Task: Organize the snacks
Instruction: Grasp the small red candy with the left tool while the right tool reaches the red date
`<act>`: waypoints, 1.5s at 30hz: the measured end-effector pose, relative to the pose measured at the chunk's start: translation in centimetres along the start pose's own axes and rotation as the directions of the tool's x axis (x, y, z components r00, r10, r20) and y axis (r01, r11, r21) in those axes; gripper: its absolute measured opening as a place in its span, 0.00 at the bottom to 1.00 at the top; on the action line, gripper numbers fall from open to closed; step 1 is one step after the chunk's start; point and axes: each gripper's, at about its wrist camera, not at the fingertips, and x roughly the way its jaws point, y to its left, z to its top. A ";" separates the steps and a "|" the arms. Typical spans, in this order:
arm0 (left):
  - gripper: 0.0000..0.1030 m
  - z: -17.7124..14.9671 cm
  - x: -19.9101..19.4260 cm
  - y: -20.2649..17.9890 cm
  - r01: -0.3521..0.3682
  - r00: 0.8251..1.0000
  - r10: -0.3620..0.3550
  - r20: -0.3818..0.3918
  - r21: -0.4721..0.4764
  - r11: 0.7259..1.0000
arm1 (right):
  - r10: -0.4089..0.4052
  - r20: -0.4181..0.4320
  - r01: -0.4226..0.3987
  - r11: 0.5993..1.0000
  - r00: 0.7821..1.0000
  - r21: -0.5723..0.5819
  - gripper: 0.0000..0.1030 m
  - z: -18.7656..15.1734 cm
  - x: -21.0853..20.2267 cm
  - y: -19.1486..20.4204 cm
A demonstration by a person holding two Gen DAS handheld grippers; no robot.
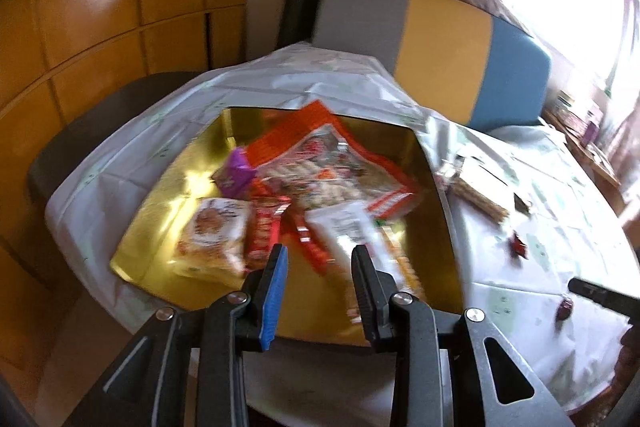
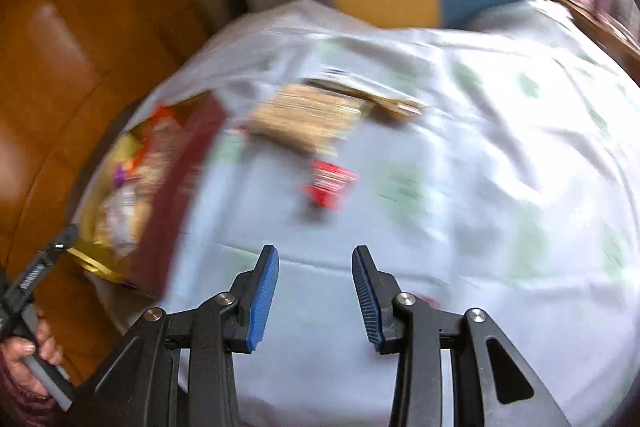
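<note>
A gold-lined box (image 1: pixel 168 187) on the table holds several snack packets: a large red-orange bag (image 1: pixel 320 163), a purple packet (image 1: pixel 236 175), a beige packet (image 1: pixel 216 239) and a white one (image 1: pixel 352 227). My left gripper (image 1: pixel 320 253) hovers over the box's near side, open, with nothing between its fingers. In the blurred right wrist view my right gripper (image 2: pixel 316 253) is open and empty above the white cloth (image 2: pixel 480 187). Beyond it lie a small red packet (image 2: pixel 328 187) and a tan wafer pack (image 2: pixel 308 119). The box (image 2: pixel 176 195) is at the left.
On the cloth right of the box lie the wafer pack (image 1: pixel 480 195) and small red sweets (image 1: pixel 520 247). A grey, yellow and blue chair back (image 1: pixel 440 47) stands behind the table and wooden cabinets (image 1: pixel 100 7) stand left. A hand (image 2: pixel 28 355) holds the left gripper.
</note>
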 end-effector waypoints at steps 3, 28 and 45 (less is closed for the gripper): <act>0.34 0.4 0.1 -2.0 0.042 0.999 -0.042 -0.001 0.043 0.998 | -0.036 -0.033 0.038 0.998 0.999 0.047 0.38 -1.2 0.0 -2.5; 0.40 0.6 6.6 -16.7 0.333 0.933 -0.288 -0.213 0.214 0.918 | -0.582 -0.296 0.652 0.693 0.758 0.309 0.29 6.9 -0.6 -21.9; 0.40 0.4 14.1 -24.0 0.403 0.897 -0.322 -0.303 0.262 0.877 | -0.644 -0.236 0.673 0.603 0.728 0.429 0.42 8.1 -2.7 -26.0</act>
